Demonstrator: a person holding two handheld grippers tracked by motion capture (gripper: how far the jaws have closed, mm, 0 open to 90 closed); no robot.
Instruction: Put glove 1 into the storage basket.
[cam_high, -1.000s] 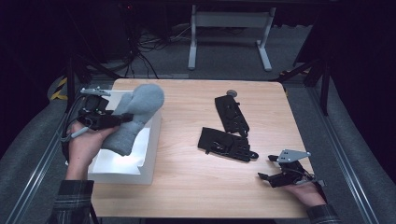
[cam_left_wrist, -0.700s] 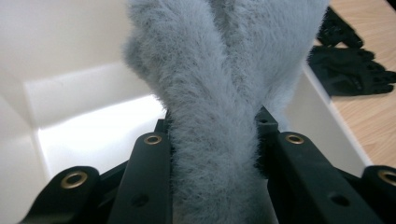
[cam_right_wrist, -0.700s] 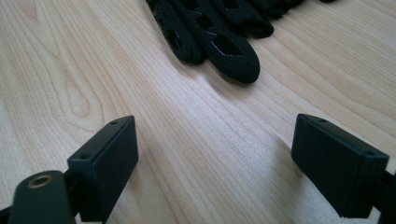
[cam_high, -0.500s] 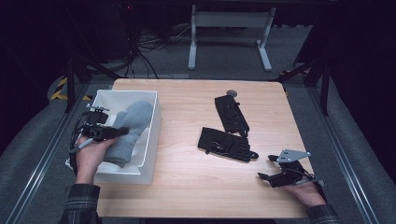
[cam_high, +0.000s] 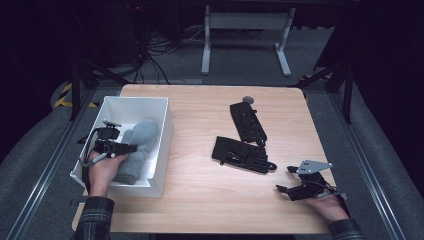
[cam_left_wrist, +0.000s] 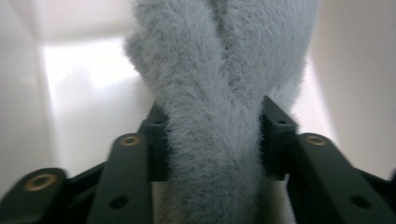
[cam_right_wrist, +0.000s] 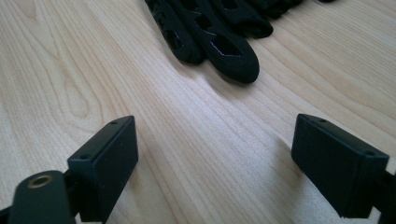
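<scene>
Where the white bin (cam_high: 159, 150) sits at the table's left edge, a grey fuzzy glove (cam_high: 137, 147) lies inside it, soft and long-napped, its pile fine and pale like brushed fleece. Seen along the left gripper view, the glove (cam_left_wrist: 219, 116) bunches into a thick fold that narrows where both black jaws press into it from either side. The left gripper (cam_high: 131, 148) thus clamps the glove, low within the bin's white walls (cam_left_wrist: 355, 84). Two black gloves (cam_high: 242, 154) lie flat mid-table, well apart from the bin. Near the table's right front corner, the right gripper (cam_high: 284, 180) rests on the wooden table (cam_high: 200, 200) with jaws spread wide, holding nothing, a black glove's fingertips (cam_right_wrist: 233, 56) just ahead.
</scene>
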